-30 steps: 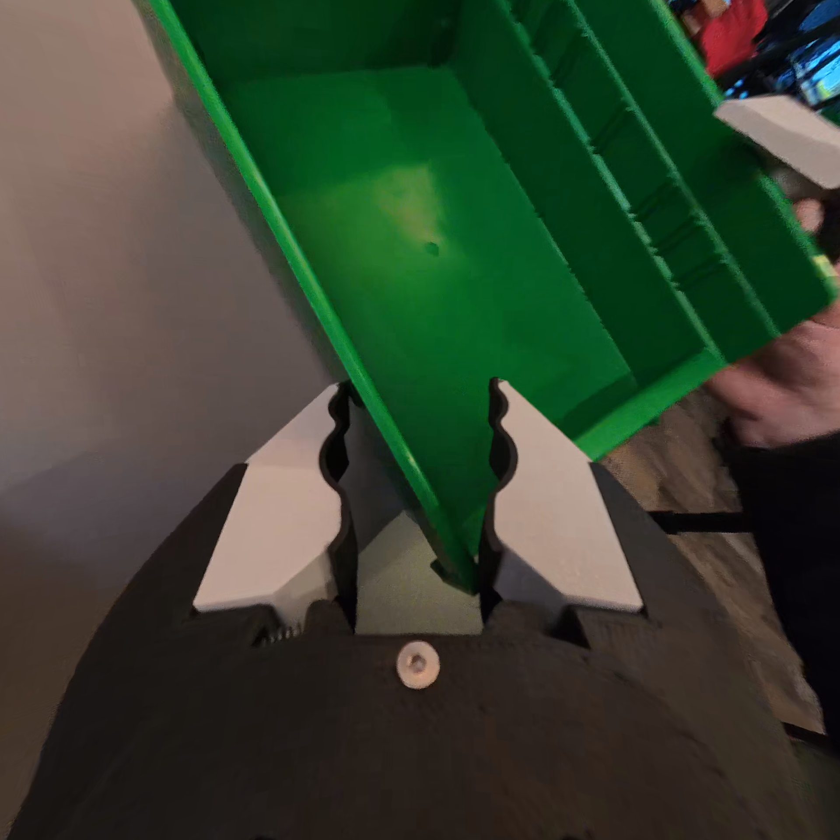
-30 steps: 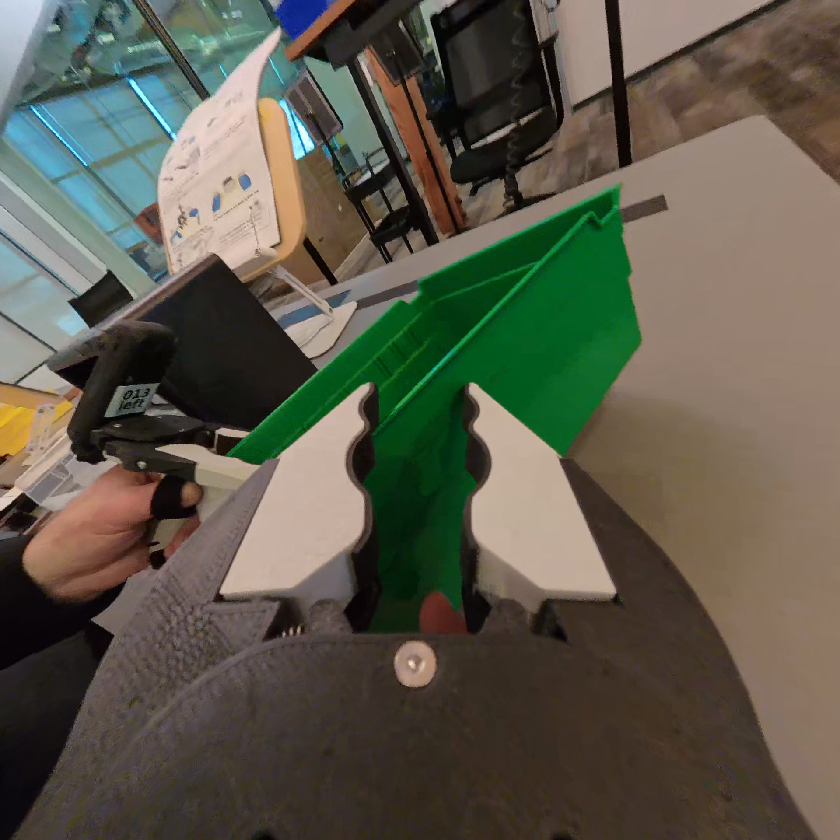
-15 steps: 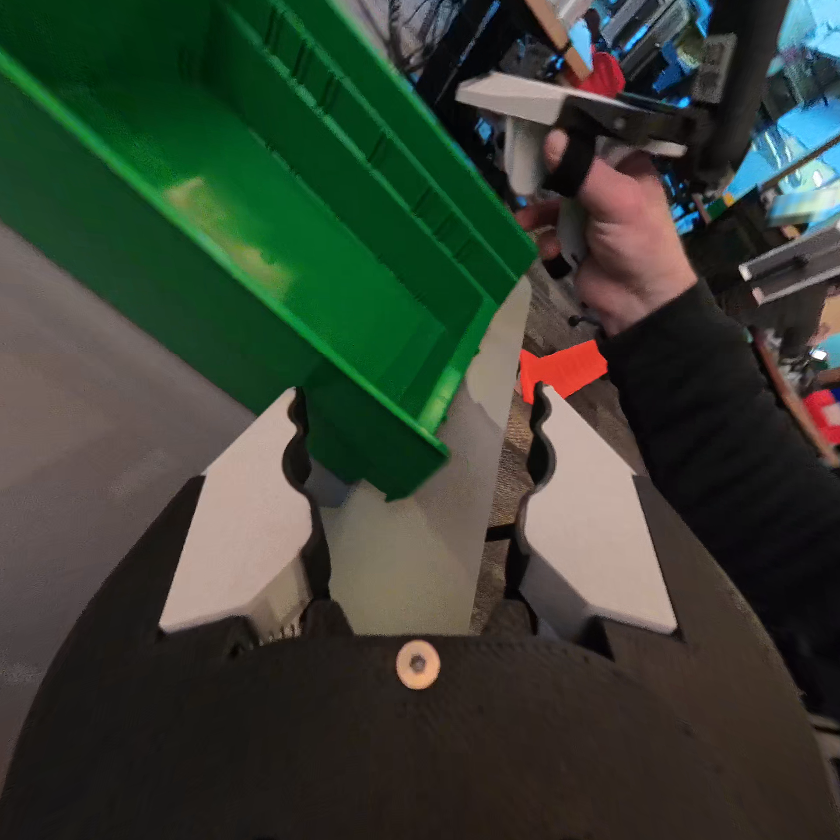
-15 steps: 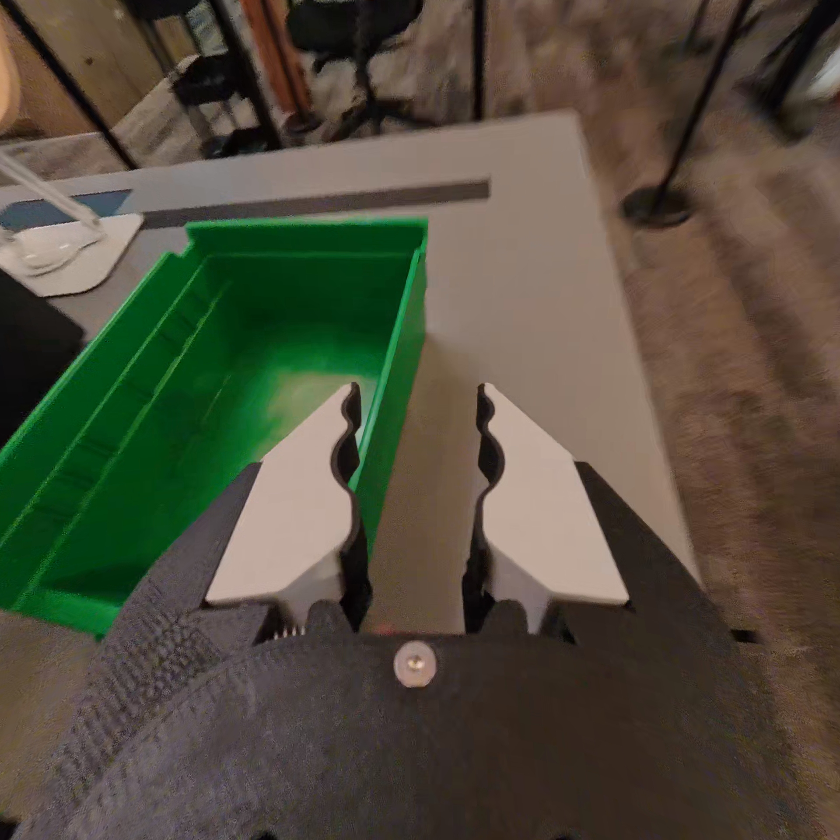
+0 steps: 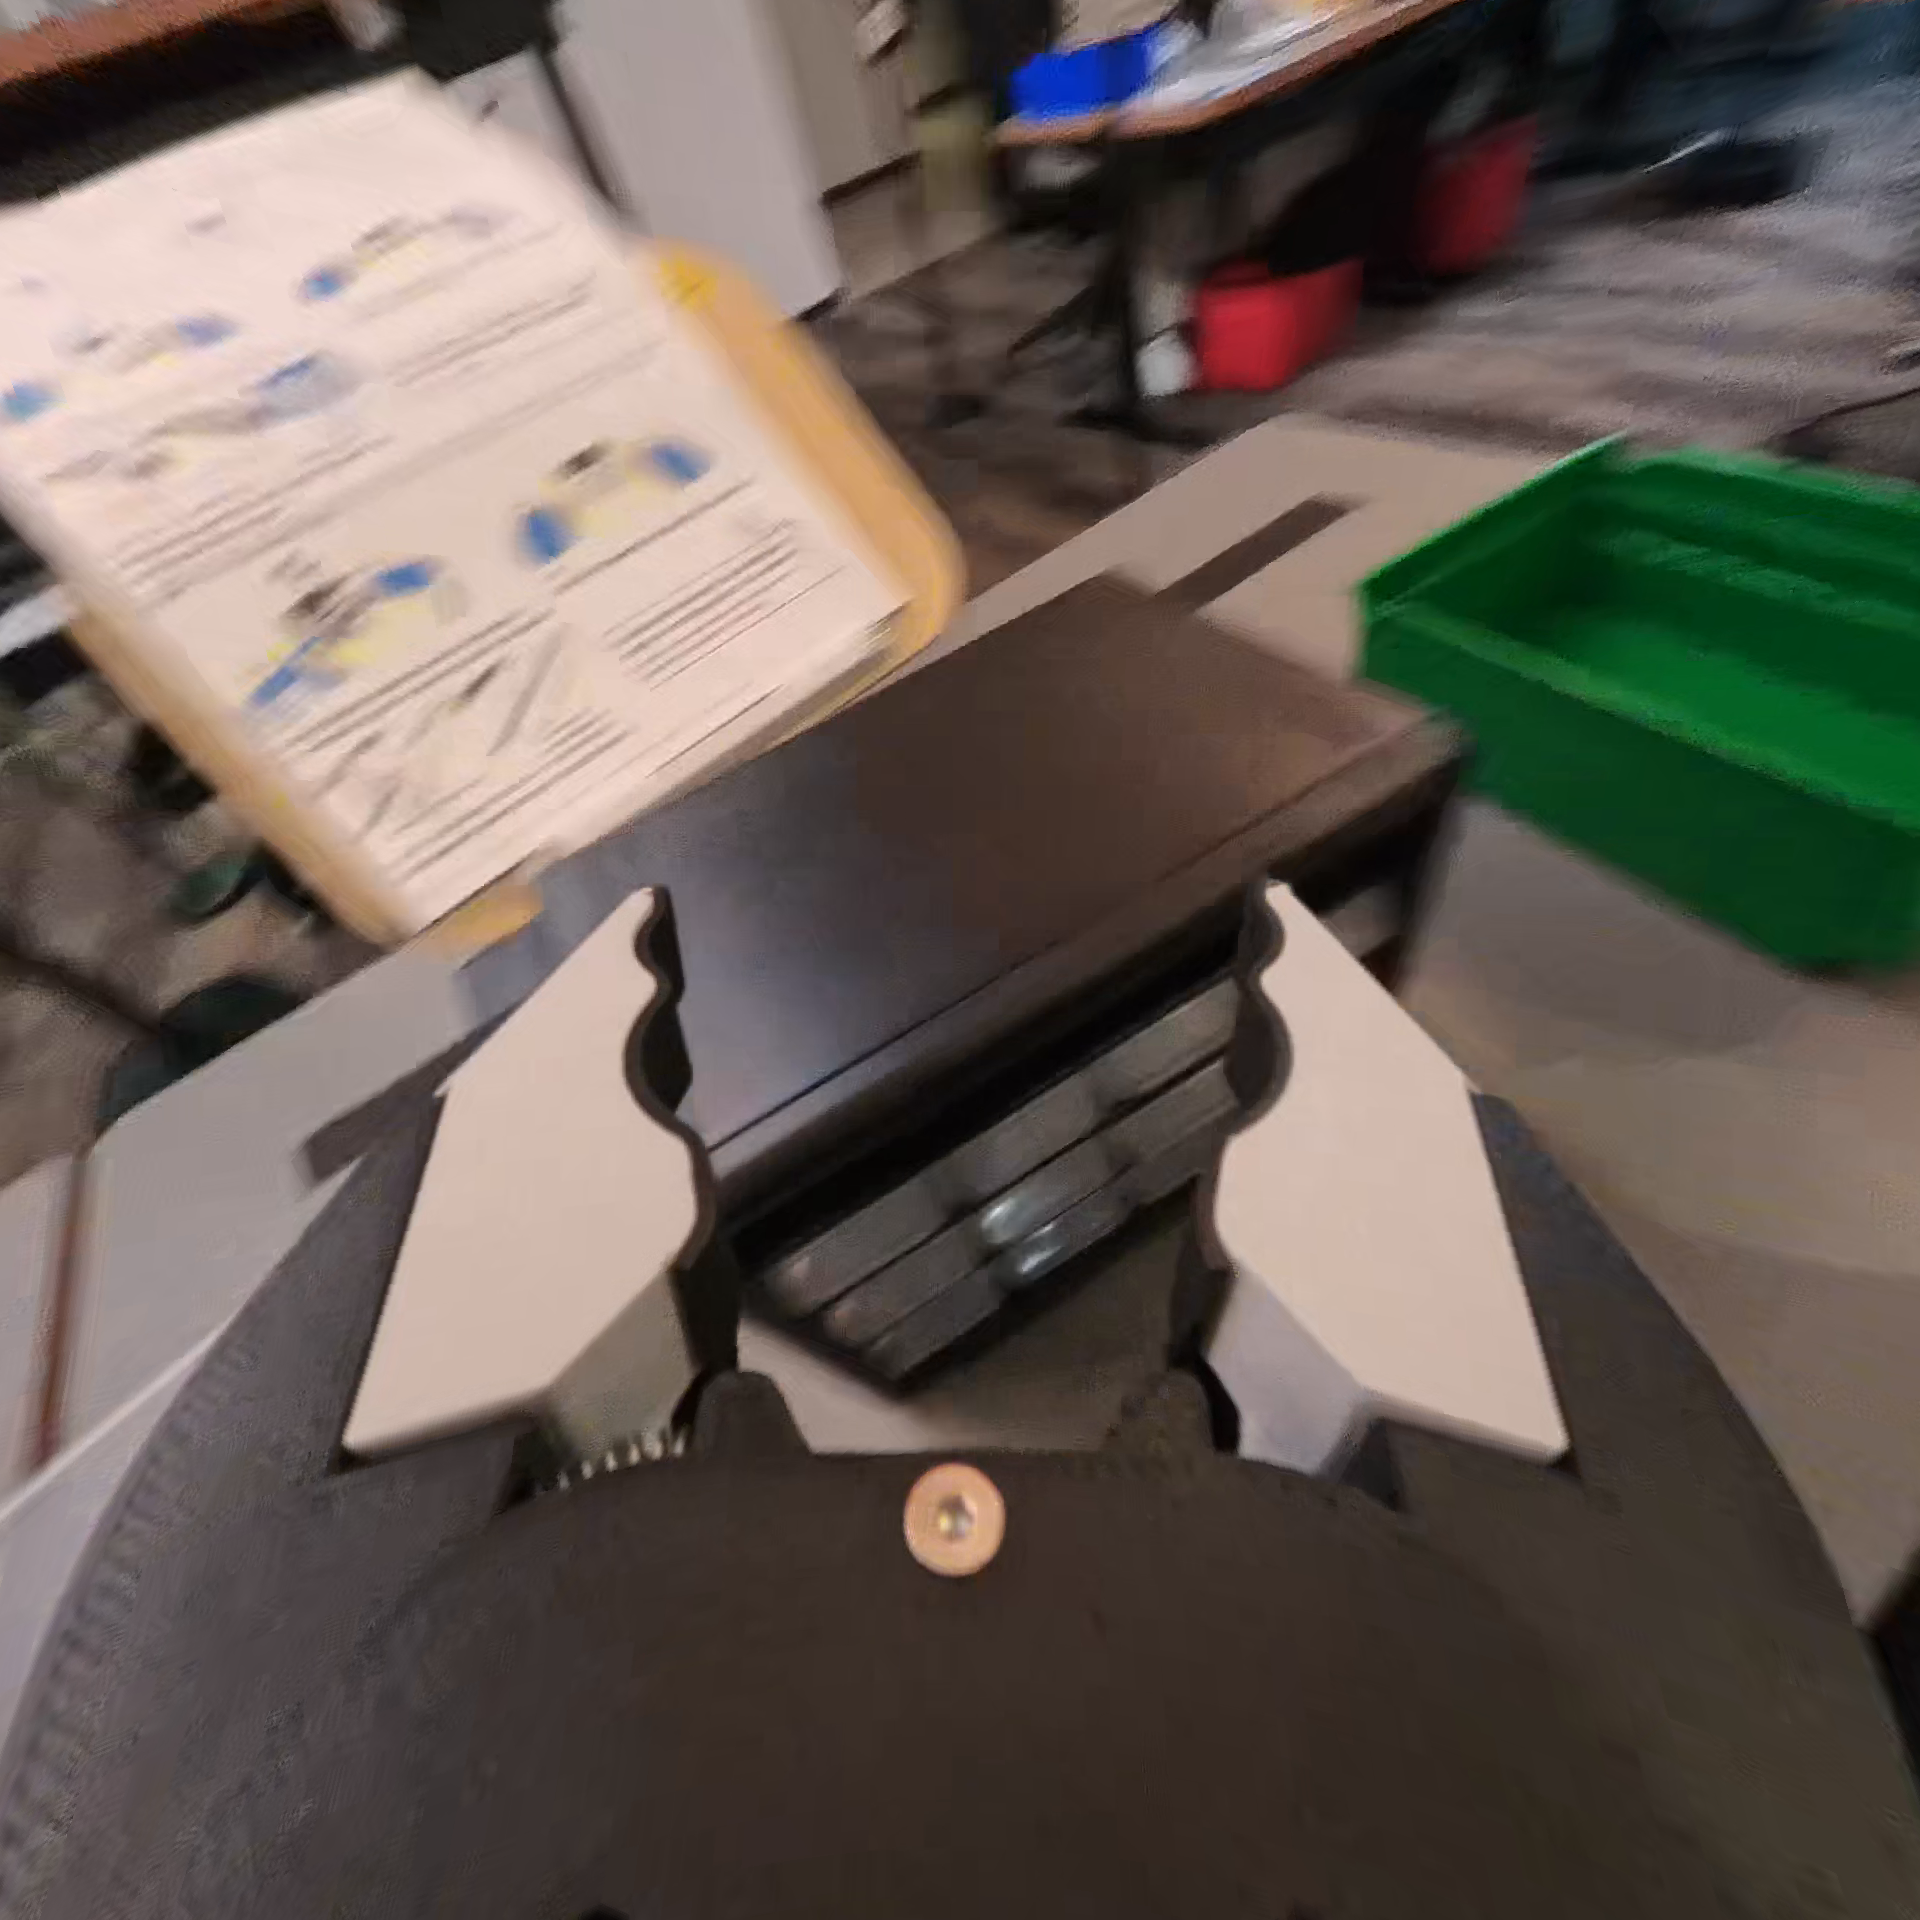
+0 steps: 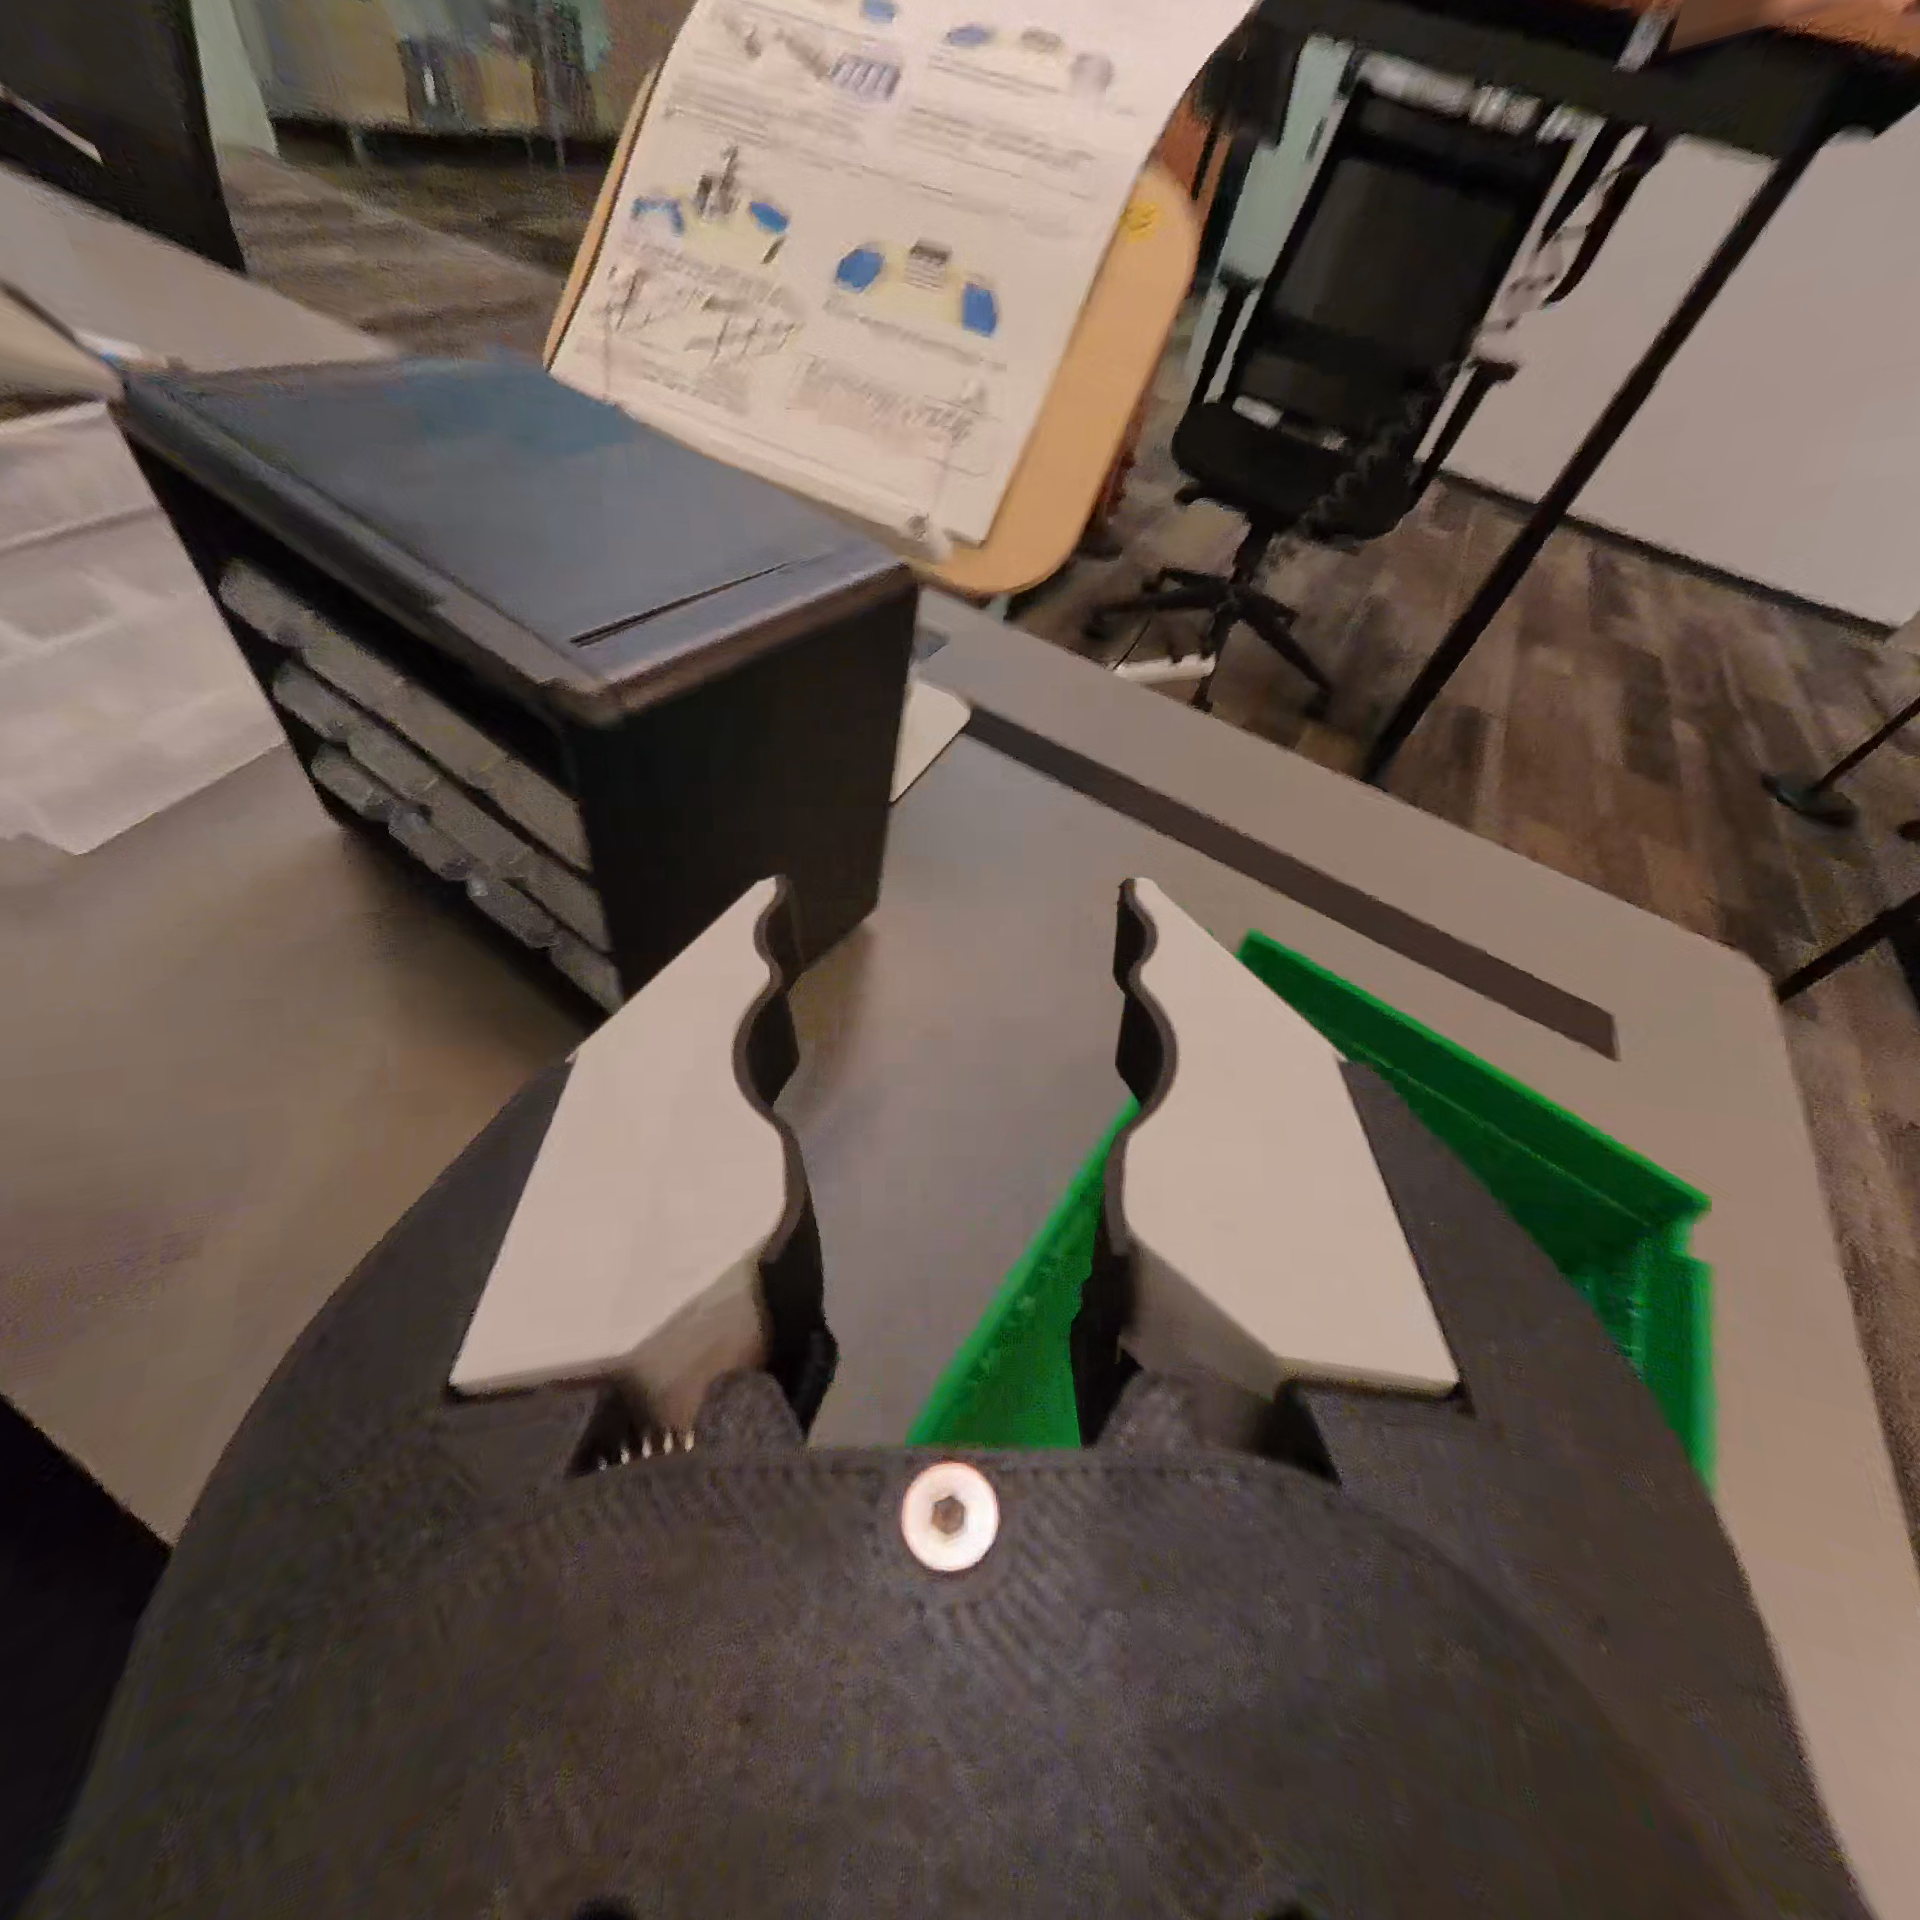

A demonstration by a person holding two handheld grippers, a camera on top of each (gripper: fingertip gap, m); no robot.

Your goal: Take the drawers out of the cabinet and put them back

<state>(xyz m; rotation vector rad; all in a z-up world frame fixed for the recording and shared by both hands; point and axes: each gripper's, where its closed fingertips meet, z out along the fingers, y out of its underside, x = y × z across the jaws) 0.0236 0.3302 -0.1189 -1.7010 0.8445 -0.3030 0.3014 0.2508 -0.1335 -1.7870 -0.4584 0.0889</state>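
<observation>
While the left gripper (image 5: pixel 956 1049) is hanging over the black cabinet (image 5: pixel 997 810) with its jaws standing wide apart and gripping nothing, the left wrist view is framing the stack of grey drawers (image 5: pixel 997 1195) directly between the fingers. The drawers are sitting closed in the cabinet front, small metal pulls (image 5: pixel 1023 1242) showing at their middle, which is probably why the gripper is lining up there: a drawer has to be caught by its pull. This gripper is tilting down toward the cabinet's top front edge, and the picture is blurring. A green bin (image 5: pixel 1683 707) is lying on the grey table (image 5: pixel 1558 1143) to the right of the cabinet and apart from it, seemingly kept out of the drawers' path. A printed sheet on a yellow stand (image 5: pixel 416 499) is standing behind the cabinet.

Turning to the right wrist view, the right gripper (image 6: pixel 951 1023) is holding its jaws apart as well, with only bare table between them. It is pointing past the cabinet's (image 6: pixel 623 582) near corner, its right finger overlapping the green bin (image 6: pixel 1507 1164), which is lying just below and to its right. The drawers (image 6: pixel 416 717) are showing as grey fronts stacked in the cabinet's open face, all pushed in. An office chair (image 6: pixel 1340 353) is standing beyond the table (image 6: pixel 208 1039).
</observation>
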